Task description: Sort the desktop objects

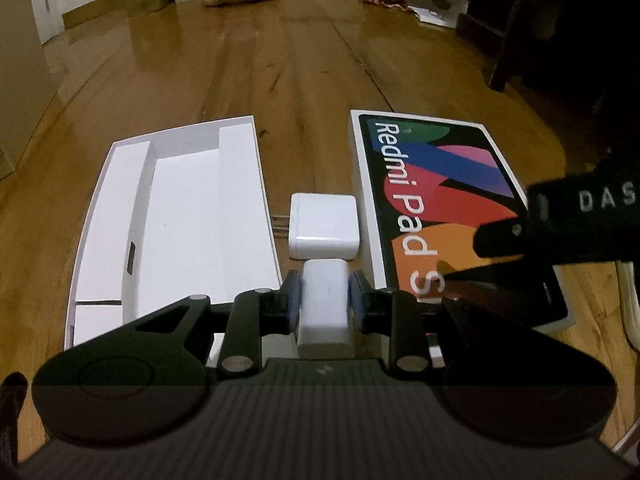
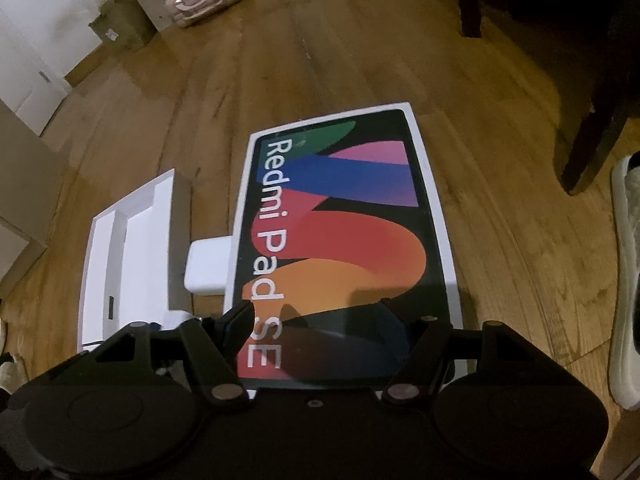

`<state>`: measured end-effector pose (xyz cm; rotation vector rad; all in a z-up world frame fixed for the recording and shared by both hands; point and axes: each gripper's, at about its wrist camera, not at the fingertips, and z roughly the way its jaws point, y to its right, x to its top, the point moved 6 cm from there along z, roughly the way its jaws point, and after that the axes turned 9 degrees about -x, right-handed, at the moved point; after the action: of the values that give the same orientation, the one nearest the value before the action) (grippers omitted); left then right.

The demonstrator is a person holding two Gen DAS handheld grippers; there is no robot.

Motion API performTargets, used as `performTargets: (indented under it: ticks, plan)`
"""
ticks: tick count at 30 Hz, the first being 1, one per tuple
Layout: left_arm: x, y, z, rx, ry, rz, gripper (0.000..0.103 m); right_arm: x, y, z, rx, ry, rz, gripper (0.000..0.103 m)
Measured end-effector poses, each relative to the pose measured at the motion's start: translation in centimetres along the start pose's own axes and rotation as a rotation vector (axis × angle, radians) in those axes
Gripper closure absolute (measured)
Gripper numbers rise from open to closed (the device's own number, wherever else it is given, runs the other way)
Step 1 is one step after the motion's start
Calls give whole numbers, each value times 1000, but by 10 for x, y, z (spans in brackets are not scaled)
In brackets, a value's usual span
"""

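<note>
Left gripper [image 1: 324, 300] pads pinching a small white block [image 1: 325, 312], w/ the white charger [image 1: 323, 227] on the floor just ahead, between open box tray [image 1: 176, 216] and Redmi Pad SE lid [image 1: 436, 200]. Right gripper [image 2: 320, 320] jaws spread over the lid, holding nothing. Prob next: lift straight, keep squeeze even, drop block into a tray compartment; keep right clear.

The box lid [image 2: 344, 240] is displaying "Redmi Pad SE" in white letters along its left edge in the right wrist view; in the left wrist view the same lid [image 1: 436, 200] is showing only "Redmi Pad S", the rest being covered. The right gripper [image 1: 500, 256] is showing the white letters "DAS" on its black body, cut off at the frame edge.
</note>
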<state>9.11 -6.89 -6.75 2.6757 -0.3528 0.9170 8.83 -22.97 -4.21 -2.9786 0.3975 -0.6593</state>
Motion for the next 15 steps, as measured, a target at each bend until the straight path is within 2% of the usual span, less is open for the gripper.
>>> performTargets:
  ticks: [6,7,8,11,15]
  plan:
    - [5,-5,-14,-9,24,-23,80,-1,-8,-6,5,7,-22,30]
    - [7,-6,-19,-11,36,-27,91,-1,-9,-7,6,9,-22,30]
    - [10,-8,-24,-21,54,-38,97,0,-9,-8,6,11,-22,30]
    - [22,-14,-40,-37,109,-56,98,1,-10,-8,4,14,-22,30]
    - [26,-25,-49,-19,102,-66,98,1,-13,-7,11,9,-26,30]
